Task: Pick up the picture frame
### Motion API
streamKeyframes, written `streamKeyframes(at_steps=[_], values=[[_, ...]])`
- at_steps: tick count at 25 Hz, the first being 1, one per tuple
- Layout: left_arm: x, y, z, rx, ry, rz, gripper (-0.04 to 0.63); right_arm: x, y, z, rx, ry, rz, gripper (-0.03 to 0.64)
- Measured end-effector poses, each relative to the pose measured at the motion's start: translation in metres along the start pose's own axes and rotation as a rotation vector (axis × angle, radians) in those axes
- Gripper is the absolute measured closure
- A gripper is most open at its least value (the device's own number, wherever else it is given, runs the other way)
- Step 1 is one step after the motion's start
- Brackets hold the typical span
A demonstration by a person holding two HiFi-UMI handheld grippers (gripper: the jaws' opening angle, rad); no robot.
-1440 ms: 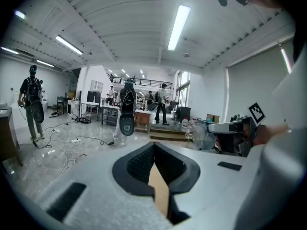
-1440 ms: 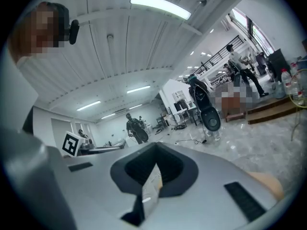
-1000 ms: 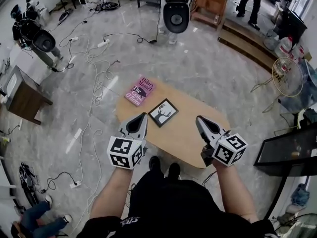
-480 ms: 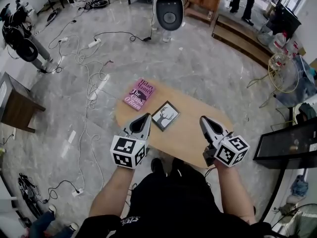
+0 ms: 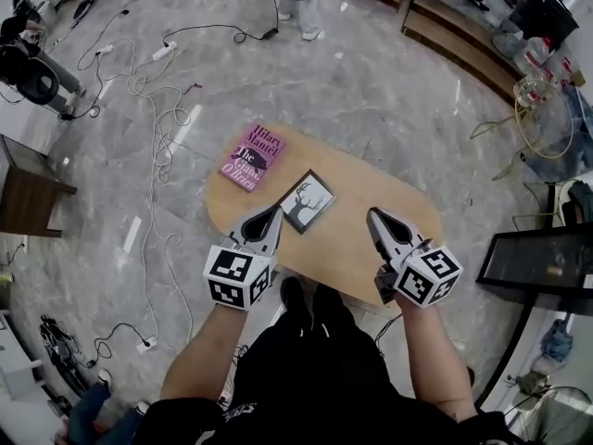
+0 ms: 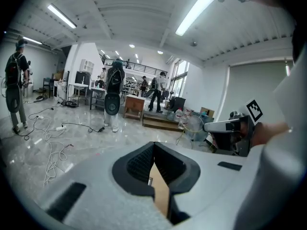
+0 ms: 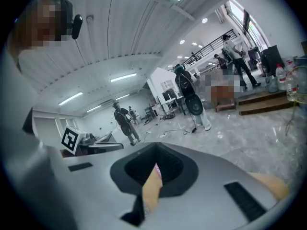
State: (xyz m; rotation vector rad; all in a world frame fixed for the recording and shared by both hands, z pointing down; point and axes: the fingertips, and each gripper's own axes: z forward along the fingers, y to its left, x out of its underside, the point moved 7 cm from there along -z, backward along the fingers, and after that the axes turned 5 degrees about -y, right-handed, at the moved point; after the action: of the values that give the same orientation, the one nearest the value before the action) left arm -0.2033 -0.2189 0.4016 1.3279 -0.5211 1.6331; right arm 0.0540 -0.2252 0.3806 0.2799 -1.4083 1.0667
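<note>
The picture frame (image 5: 306,201) lies flat on the oval wooden surface (image 5: 394,197), just ahead of my left gripper (image 5: 274,209) and left of my right gripper (image 5: 372,214). Only the head view shows it. My two gripper views catch a mere sliver of wood past jaws pressed together, holding nothing. A pink book (image 5: 252,158) lies beside the frame. Cables (image 5: 148,82) trail across the grey marble floor. Both grippers are nearer the frame than a second ago.
</note>
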Motion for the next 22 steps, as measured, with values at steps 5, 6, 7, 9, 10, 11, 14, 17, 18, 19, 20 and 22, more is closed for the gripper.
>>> streamKeyframes(at_steps=[5,6,7,9,10,11,14,17,18,19,20,22], values=[[0.029,0.007,0.039,0.006,0.062,0.018,0.592,0.030,-0.042,0.012,0.021,0.062,0.039,0.612],[0.036,0.009,0.047,0.006,0.078,0.015,0.592,0.036,-0.050,0.014,0.028,0.070,0.049,0.612],[0.043,0.010,0.054,0.006,0.093,0.009,0.592,0.041,-0.058,0.016,0.034,0.077,0.058,0.612],[0.056,0.012,0.067,0.013,0.119,-0.005,0.592,0.050,-0.070,0.021,0.045,0.087,0.072,0.612],[0.063,0.012,0.073,0.021,0.132,-0.009,0.592,0.054,-0.076,0.023,0.050,0.090,0.075,0.612],[0.071,0.011,0.079,0.032,0.148,-0.011,0.592,0.058,-0.081,0.026,0.054,0.091,0.076,0.612],[0.098,0.010,0.094,0.067,0.202,-0.019,0.591,0.071,-0.093,0.033,0.062,0.099,0.087,0.612],[0.121,0.010,0.107,0.085,0.240,-0.034,0.589,0.085,-0.102,0.041,0.062,0.109,0.102,0.612],[0.129,0.010,0.112,0.092,0.255,-0.035,0.565,0.090,-0.105,0.044,0.061,0.113,0.105,0.611],[0.136,0.009,0.117,0.103,0.271,-0.035,0.536,0.095,-0.107,0.046,0.059,0.117,0.108,0.612],[0.144,0.008,0.122,0.117,0.289,-0.034,0.524,0.100,-0.110,0.048,0.057,0.122,0.110,0.612],[0.160,0.005,0.132,0.152,0.327,-0.022,0.509,0.109,-0.115,0.051,0.060,0.134,0.111,0.612]])
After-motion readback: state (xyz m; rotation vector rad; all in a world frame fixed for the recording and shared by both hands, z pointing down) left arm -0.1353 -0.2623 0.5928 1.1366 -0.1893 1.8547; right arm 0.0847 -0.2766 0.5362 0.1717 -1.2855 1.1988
